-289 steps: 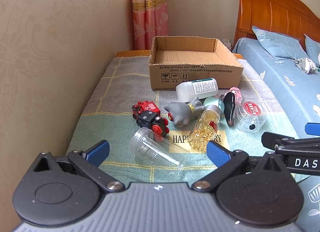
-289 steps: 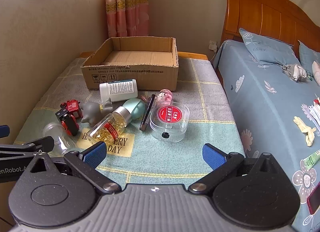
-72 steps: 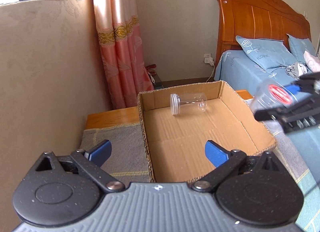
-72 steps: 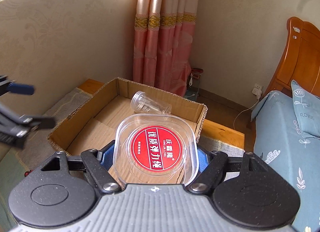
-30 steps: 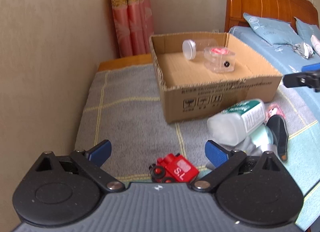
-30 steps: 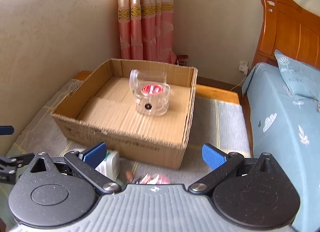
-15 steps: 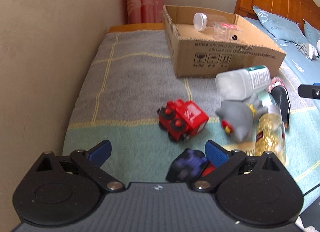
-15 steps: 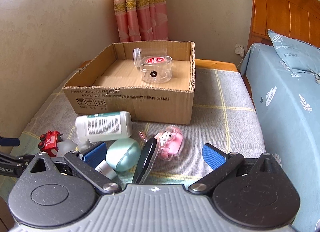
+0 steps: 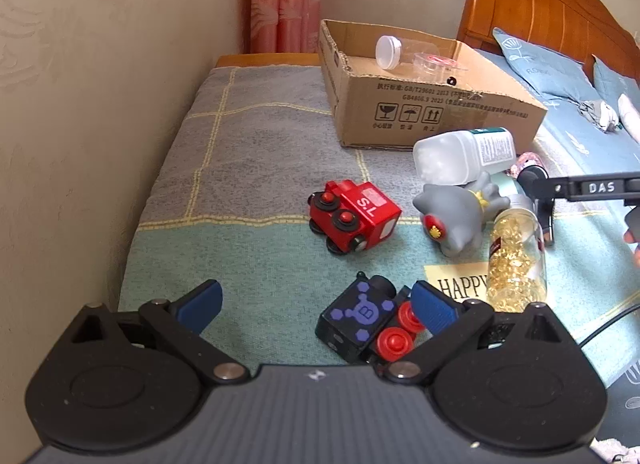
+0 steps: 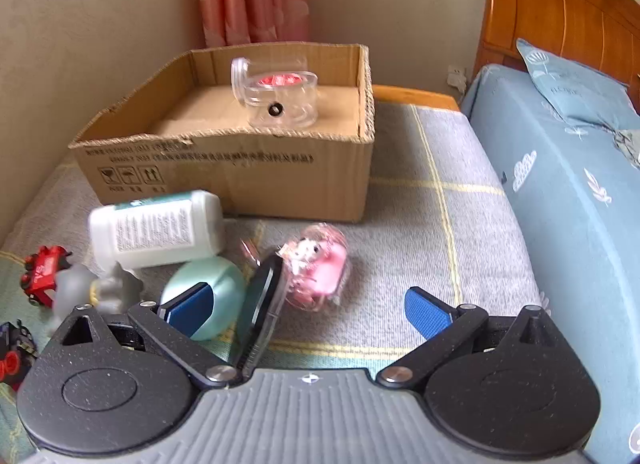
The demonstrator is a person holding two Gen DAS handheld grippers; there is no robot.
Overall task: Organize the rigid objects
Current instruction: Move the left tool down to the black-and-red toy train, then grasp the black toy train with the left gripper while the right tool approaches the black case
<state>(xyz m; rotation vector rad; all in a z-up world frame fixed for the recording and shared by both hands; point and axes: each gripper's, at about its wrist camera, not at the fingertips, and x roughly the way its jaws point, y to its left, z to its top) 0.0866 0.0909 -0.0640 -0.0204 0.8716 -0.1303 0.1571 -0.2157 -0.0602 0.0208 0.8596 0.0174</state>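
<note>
While hovering low over the blanket-covered surface (image 9: 248, 167), holds the left gripper (image 9: 316, 300) with jaws wide apart, clamping nothing. Frames a black toy train car (image 9: 360, 320) tipped on its side just inside the right-hand finger, red wheels facing the camera; cannot tell whether pad and wheels touch. Shows, farther ahead and apart from it, a red toy train car (image 9: 354, 215) marked "S.L", also tipped over. Finds to the right of that a grey cat figure (image 9: 452, 215), lying against a white bottle (image 9: 464, 157) on its side and beside a clear bottle of gold capsules (image 9: 516, 264).

Holds the right gripper (image 10: 306, 306) equally spread and empty, low over the same heap. Looks past its fingers at a pink toy in a clear ball (image 10: 320, 268), with a dark flat oblong piece (image 10: 260, 312) leaning just left of it and a mint round case (image 10: 216, 292) partly behind the left finger.

Places the cardboard box (image 9: 420, 115) at the far end of the surface, open at the top, near the curtain. Contains a clear cup (image 9: 390, 51) on its side and a clear round tub with a red label (image 9: 436, 63), touching each other towards the back wall. Leaves the bed (image 10: 580, 203) along the right edge.
</note>
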